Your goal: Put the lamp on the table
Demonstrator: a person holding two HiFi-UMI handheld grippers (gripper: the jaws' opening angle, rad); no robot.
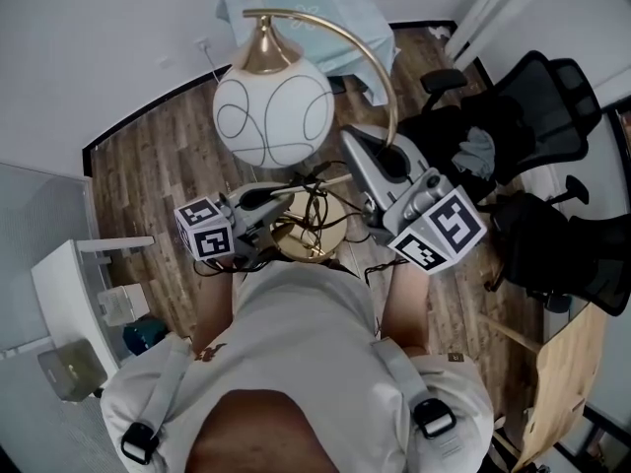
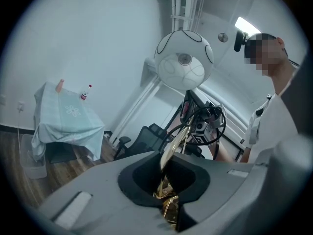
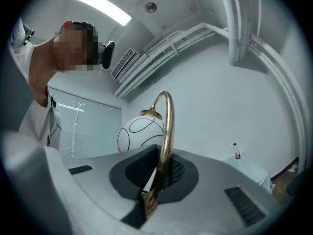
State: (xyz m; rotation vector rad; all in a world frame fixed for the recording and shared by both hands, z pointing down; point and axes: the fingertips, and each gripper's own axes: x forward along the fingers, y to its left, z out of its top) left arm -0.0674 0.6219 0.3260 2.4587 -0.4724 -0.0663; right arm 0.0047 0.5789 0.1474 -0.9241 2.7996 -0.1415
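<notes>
The lamp is off the floor, held between both grippers. Its white globe shade (image 1: pixel 273 109) with thin black lines hangs from a curved gold arm (image 1: pixel 381 75) above a round gold base (image 1: pixel 308 233). My left gripper (image 1: pixel 284 198) is shut on the lamp's lower gold part (image 2: pixel 168 199) by the base. Higher up, my right gripper (image 1: pixel 386 156) is shut on the gold arm (image 3: pixel 166 146). The globe (image 2: pixel 184 60) rises over the left jaws, and the same globe (image 3: pixel 139 133) shows behind the right ones. The table (image 1: pixel 306 18), draped in pale teal cloth, stands by the far wall.
A black cord (image 1: pixel 317 205) is looped round the lamp's stem. Black office chairs (image 1: pixel 537 116) crowd the right side, with a wooden board (image 1: pixel 567 372) below them. A white shelf unit (image 1: pixel 74 294) stands at the left. A small bottle (image 2: pixel 84 93) stands on the cloth-covered table (image 2: pixel 68 119).
</notes>
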